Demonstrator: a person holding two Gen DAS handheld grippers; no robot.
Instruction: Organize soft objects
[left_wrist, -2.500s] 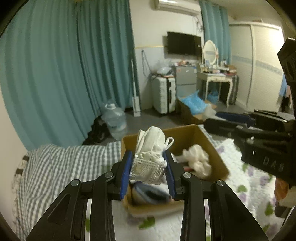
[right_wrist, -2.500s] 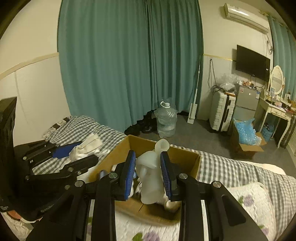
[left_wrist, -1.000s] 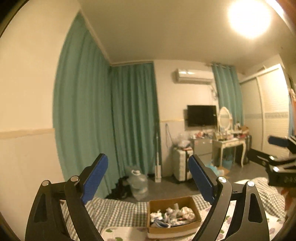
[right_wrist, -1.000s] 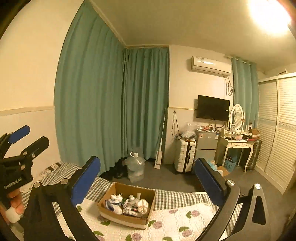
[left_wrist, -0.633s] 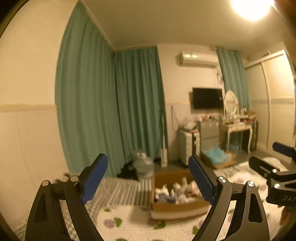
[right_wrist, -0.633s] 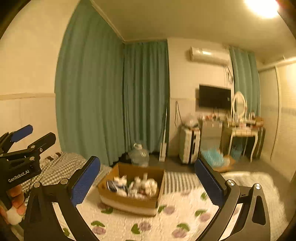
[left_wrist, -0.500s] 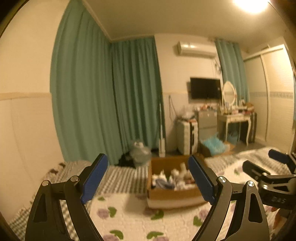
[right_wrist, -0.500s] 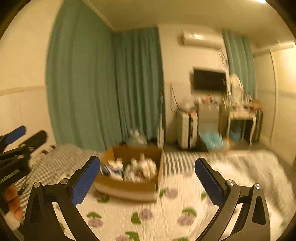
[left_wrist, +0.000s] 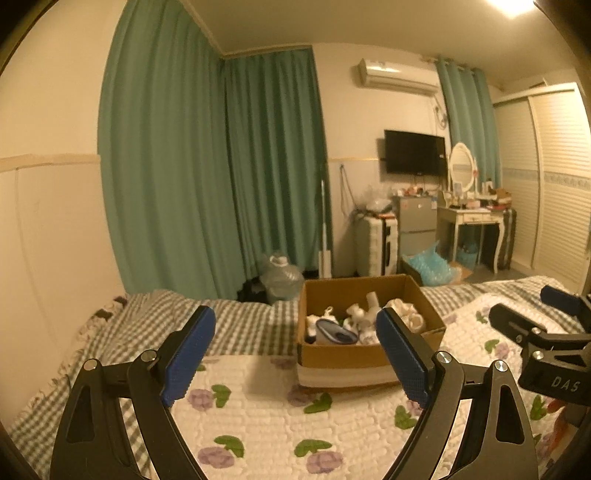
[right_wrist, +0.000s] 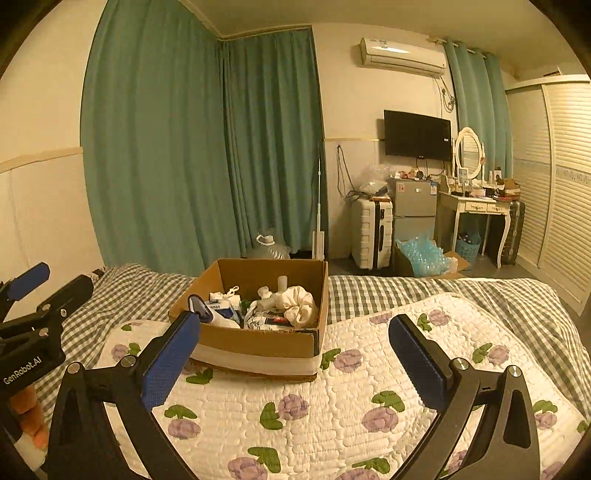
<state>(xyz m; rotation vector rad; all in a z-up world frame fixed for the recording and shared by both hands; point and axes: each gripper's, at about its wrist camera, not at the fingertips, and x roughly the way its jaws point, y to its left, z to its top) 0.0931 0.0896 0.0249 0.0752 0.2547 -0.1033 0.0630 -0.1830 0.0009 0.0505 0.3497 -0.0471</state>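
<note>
Dim, warm yellow ceiling-lit frames, sharp centre, heavy fisheye bending, dark vignetted corners.

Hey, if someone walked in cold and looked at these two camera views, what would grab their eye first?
Probably the open cardboard box on the flowered quilt, piled with white soft items and a blue-and-white piece. Next, the two grippers: the right gripper and the left gripper, both wide open and empty, back from the box. Behind, tall teal curtains fill the far wall.
</note>
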